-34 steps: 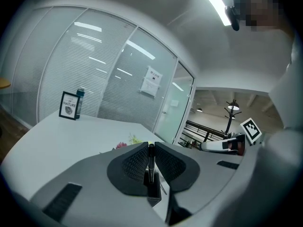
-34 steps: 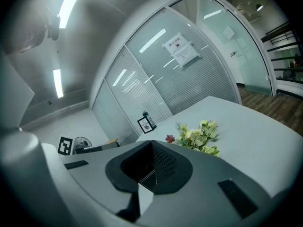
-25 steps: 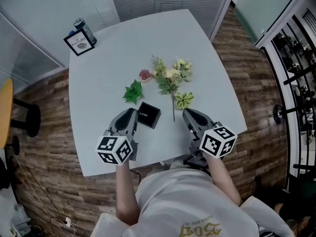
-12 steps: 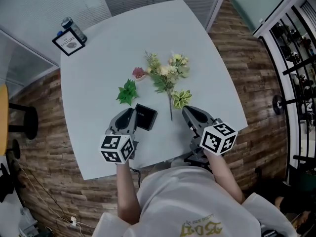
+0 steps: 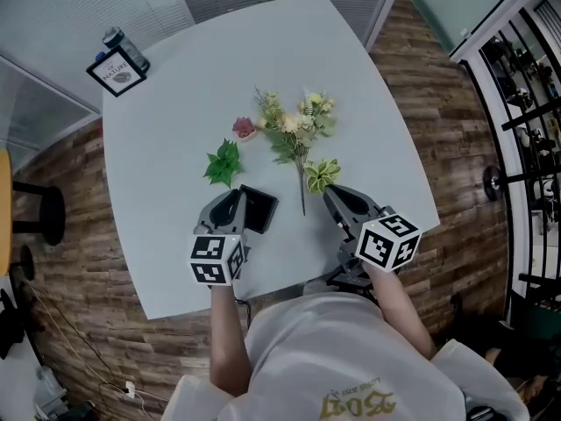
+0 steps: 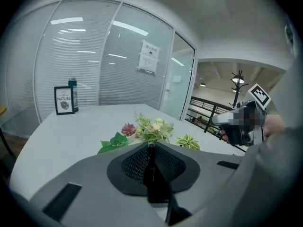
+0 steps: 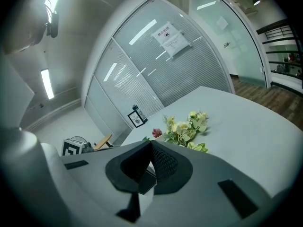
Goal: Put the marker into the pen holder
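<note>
— What is found ahead of the fingers [image 5: 221, 210] of the left gripper [image 5: 231, 196]?
— A green plastic leaf sprig [image 5: 223, 163]; a black square box [image 5: 260, 207] is set just right of them.
— And ahead of the right gripper [image 5: 330, 195]?
— A bunch of pale artificial flowers [image 5: 294, 134].

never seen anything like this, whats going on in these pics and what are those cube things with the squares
There is no robot here. A person holds a hand tool with two jaws in each hand: the left gripper and the right gripper. Each patterned cube is part of its gripper.

The top-down picture comes from a camera on the person's head. The other two come from a camera riding on each gripper, looking along its jaws.

On the pale table lie a spray of flowers, a green leaf sprig, a small pink plant, a striped leaf cluster and a black square box. A framed sign and a bottle stand at the far corner.

Both grippers' jaws are closed, and nothing is held. I can't spot a marker.
</note>
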`<state>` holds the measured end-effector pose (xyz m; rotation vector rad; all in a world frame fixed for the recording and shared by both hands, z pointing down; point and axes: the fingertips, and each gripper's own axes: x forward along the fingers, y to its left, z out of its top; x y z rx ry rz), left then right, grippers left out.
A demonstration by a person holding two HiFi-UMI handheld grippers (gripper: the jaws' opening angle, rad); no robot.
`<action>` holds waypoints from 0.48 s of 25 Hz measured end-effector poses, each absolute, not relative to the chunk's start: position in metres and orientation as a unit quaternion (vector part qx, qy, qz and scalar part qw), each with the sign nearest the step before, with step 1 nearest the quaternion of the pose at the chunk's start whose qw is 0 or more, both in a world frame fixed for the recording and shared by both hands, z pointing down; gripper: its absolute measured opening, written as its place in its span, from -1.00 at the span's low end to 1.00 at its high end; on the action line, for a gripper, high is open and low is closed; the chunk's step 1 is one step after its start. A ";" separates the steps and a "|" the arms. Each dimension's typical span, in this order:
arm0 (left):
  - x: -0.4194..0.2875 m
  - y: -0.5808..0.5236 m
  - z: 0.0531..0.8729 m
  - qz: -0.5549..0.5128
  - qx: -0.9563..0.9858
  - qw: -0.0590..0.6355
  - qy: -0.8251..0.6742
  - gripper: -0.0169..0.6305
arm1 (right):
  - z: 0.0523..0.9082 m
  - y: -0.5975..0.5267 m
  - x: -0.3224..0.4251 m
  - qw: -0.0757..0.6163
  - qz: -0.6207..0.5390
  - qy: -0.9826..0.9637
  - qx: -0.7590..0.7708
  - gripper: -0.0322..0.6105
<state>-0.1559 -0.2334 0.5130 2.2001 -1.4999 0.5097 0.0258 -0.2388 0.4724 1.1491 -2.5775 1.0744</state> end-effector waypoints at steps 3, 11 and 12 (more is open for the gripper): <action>-0.157 -0.234 0.519 0.190 0.787 0.211 -0.548 -0.80 | 0.475 -0.239 0.025 0.063 0.358 -0.851 0.379 -0.85; -0.154 -0.235 0.529 0.202 0.783 0.208 -0.550 -0.80 | 0.482 -0.238 0.026 0.067 0.363 -0.849 0.377 -0.85; -0.154 -0.235 0.529 0.205 0.783 0.206 -0.550 -0.80 | 0.483 -0.238 0.026 0.067 0.364 -0.849 0.378 -0.85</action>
